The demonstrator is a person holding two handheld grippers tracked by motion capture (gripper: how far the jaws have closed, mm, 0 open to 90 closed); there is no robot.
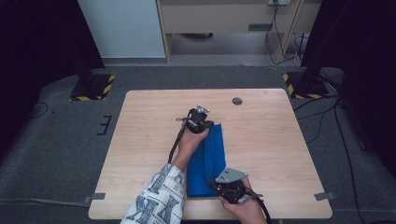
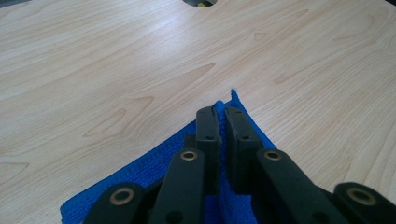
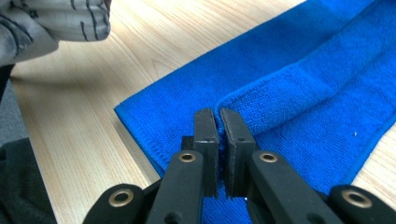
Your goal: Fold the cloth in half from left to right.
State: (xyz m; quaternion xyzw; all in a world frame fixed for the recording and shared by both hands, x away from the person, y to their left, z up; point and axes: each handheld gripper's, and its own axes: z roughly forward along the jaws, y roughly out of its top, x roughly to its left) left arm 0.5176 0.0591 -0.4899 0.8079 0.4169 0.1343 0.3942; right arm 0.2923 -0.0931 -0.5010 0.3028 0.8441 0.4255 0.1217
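A blue cloth (image 1: 208, 158) lies folded lengthwise on the wooden table (image 1: 266, 140), running from the middle toward the front edge. My left gripper (image 1: 205, 126) is shut on the cloth's far corner (image 2: 233, 100), its jaws pinching the blue fabric (image 2: 154, 168). At the near end my right gripper (image 1: 218, 183) is shut on a raised fold of the cloth (image 3: 289, 88), with the lower layer spread flat under it. A patterned sleeve (image 1: 159, 198) covers the left forearm.
A round cable hole (image 1: 237, 101) sits near the table's far edge. Bare wood (image 2: 116, 70) stretches beyond the cloth. Stand bases with yellow-black tape (image 1: 92, 87) rest on the floor at both far corners. The patterned sleeve (image 3: 51, 21) hangs at upper left in the right gripper view.
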